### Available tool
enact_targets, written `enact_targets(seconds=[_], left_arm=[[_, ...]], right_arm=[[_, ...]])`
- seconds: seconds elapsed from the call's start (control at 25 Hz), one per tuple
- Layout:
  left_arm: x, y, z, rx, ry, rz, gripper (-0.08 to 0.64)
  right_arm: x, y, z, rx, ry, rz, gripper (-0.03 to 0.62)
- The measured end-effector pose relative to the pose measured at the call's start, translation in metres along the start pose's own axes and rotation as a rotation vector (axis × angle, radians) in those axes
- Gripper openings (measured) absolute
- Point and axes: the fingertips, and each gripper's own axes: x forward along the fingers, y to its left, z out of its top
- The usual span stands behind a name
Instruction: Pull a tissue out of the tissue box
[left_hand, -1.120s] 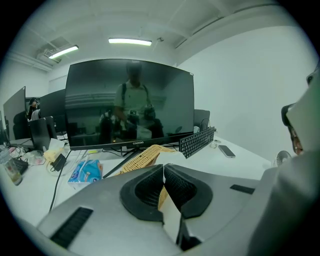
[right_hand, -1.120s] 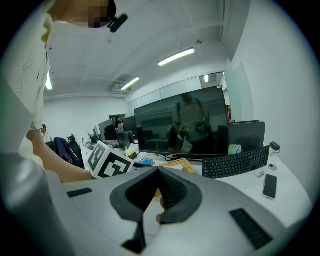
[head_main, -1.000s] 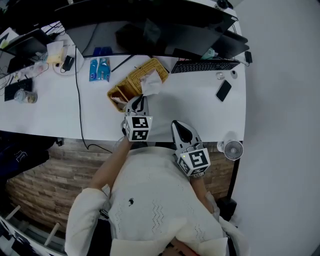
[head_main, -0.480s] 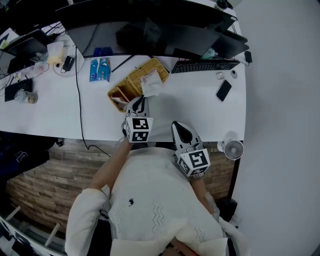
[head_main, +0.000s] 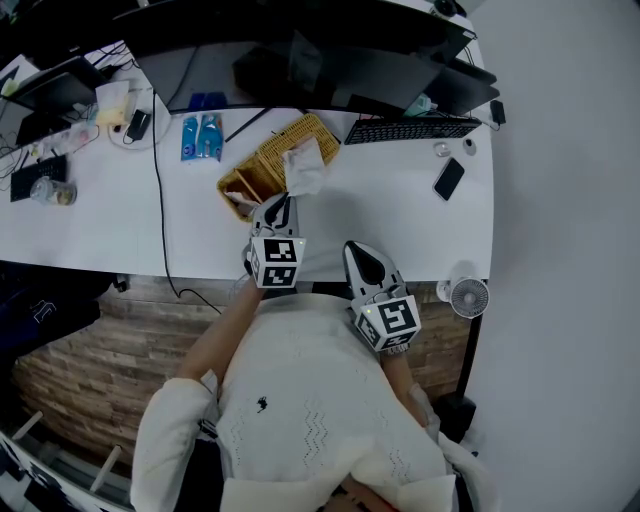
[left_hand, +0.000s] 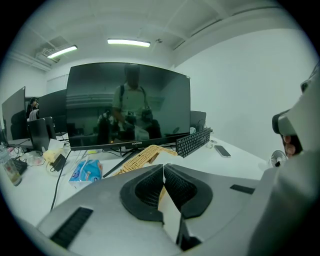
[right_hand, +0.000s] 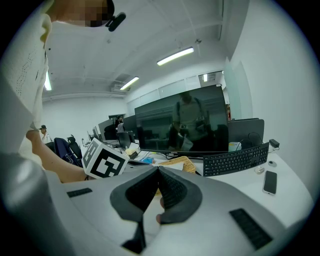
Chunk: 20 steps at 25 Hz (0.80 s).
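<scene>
Two hand-held grippers sit over the near strip of the white bench (head_main: 385, 205), and we see both closed. The left hand-held gripper (head_main: 284, 200) has its jaws pressed together on the near corner of the tissue (head_main: 304, 165). That tissue stands out of the top of the woven tissue box (head_main: 262, 168) and leans toward us. The right hand-held gripper (head_main: 355, 250) has its pads meeting with nothing between them. It hangs by the bench's near edge, apart from the box.

In the head view the box's long axis runs on a slant, from near-left to far-right. The tissue comes out toward its far-right half.

The box lies well in from the near edge. To its right we find a bare stretch of bench reaching to a dark phone (head_main: 447, 180) near the right edge. A black keyboard (head_main: 410, 130) lies behind that stretch. Blue packs (head_main: 200, 138) lie just left of the box at the back. Further left a black cable (head_main: 158, 200) crosses the bench and drops over the near edge. A small fan (head_main: 467, 298) shows past the near right corner.

A big monitor (left_hand: 127, 105) stands behind the box. We see a small logo on its lower bezel but cannot read it surely; the print on the blue packs is also too small to read.
</scene>
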Motion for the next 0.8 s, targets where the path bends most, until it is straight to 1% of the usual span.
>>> enact_targets(seconds=[0.64, 0.8], left_arm=[[-0.015, -0.001, -0.004, 0.000, 0.005, -0.012, 0.014], [-0.023, -0.002, 0.006, 0.008, -0.016, -0.026, 0.014]], right_arm=[[-0.004, 0.002, -0.003, 0.003, -0.004, -0.008, 0.002], [-0.005, 0.001, -0.003, 0.010, -0.007, -0.011, 0.002]])
